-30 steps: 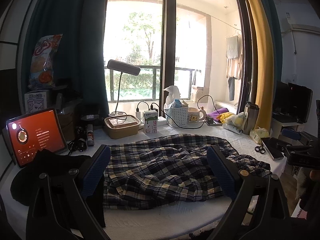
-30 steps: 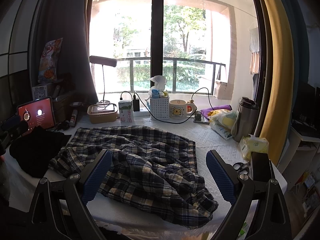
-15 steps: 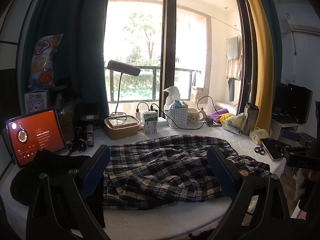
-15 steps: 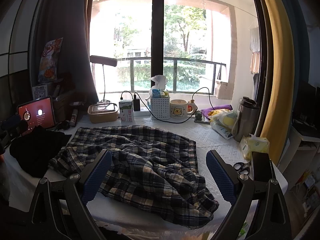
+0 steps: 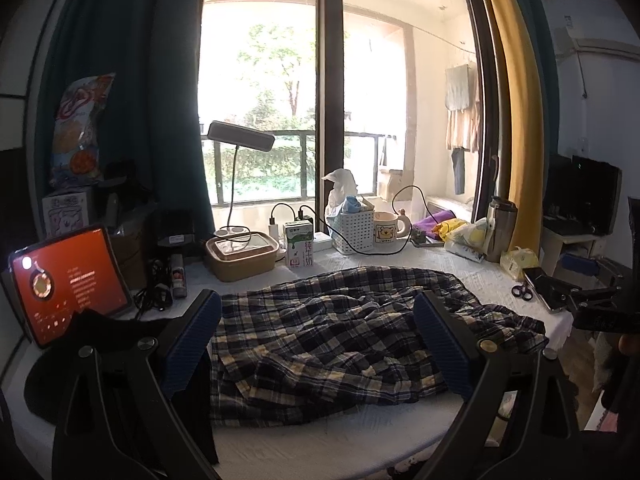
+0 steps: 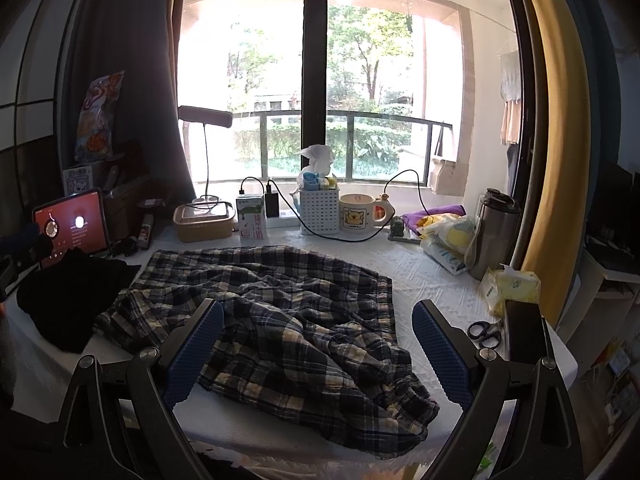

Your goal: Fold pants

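Note:
Dark blue and cream plaid pants [image 5: 332, 336] lie crumpled and spread out on the white table [image 5: 312, 444]. They also show in the right wrist view [image 6: 288, 332], with the bunched end near the front right. My left gripper [image 5: 318, 344] is open and empty, held above the table's near edge in front of the pants. My right gripper [image 6: 316, 348] is open and empty, also held back from the pants. Neither gripper touches the cloth.
A black garment [image 6: 68, 300] and a lit tablet [image 5: 68, 284] lie at the left. Along the window stand a lunch box [image 5: 242, 256], milk carton [image 5: 299, 248], white basket [image 5: 352, 228], mug [image 5: 388, 230] and steel flask [image 6: 496, 232]. Scissors [image 6: 484, 334] and a phone [image 6: 522, 332] lie at the right.
Both grippers have drifted very slightly; the pants have not moved and both grippers stay open.

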The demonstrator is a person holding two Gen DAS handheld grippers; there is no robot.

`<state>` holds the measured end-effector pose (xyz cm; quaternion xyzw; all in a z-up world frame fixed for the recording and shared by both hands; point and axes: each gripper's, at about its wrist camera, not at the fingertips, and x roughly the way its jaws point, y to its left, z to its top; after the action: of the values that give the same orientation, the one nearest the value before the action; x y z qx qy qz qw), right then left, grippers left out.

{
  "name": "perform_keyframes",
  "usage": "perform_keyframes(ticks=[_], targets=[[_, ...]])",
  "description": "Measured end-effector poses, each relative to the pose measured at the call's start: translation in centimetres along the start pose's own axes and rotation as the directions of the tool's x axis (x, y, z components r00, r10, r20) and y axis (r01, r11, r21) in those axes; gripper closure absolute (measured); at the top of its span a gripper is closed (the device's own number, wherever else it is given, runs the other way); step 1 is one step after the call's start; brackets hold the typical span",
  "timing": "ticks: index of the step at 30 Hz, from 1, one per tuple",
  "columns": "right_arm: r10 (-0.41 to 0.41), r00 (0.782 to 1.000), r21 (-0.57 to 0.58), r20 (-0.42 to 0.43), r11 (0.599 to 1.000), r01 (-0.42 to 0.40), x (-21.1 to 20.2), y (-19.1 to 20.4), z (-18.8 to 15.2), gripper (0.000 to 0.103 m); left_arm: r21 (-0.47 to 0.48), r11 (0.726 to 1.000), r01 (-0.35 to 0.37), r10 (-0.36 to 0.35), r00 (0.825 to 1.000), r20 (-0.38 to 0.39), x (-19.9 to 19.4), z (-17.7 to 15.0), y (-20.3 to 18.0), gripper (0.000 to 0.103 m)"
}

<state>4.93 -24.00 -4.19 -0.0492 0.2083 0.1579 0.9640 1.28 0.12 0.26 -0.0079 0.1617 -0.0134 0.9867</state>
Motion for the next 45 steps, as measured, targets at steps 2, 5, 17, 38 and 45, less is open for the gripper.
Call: perform_keyframes(ticks=[2, 5, 17, 38, 45], targets=[[0.0, 1.0, -0.015, 0.003, 1.0, 0.0, 0.3, -0.1, 0.3, 0.007, 0.004, 1.0, 0.003, -0.003, 1.0, 0.0, 0.6, 0.4, 0.6, 0.007], [0.001, 1.0, -0.012, 0.002, 1.0, -0.001, 1.4, -0.7, 0.7, 0.007, -0.008, 1.0, 0.015, -0.015, 1.0, -0.025, 2.4, 1.0, 1.8, 0.007], [0.032, 0.993, 0.128, -0.117, 0.992, -0.017, 10.3, -6.2, 1.7, 0.007, -0.032, 0.999, -0.027, 0.018, 0.966, -0.257, 13.0, -1.1, 6.4, 0.007], [0.271, 0.853, 0.25, -0.447, 0.953, -0.172, 31.6, -14.9, 2.8, 0.025, -0.021, 0.997, -0.072, 0.046, 0.809, -0.586, 32.9, -3.8, 15.0, 0.007], [0.318, 0.792, 0.202, -0.521, 0.948, -0.248, 34.9, -12.9, 1.5, 0.065, 0.011, 1.0, -0.026, 0.027, 0.8, -0.599, 33.8, -5.6, 14.4, 0.032]])
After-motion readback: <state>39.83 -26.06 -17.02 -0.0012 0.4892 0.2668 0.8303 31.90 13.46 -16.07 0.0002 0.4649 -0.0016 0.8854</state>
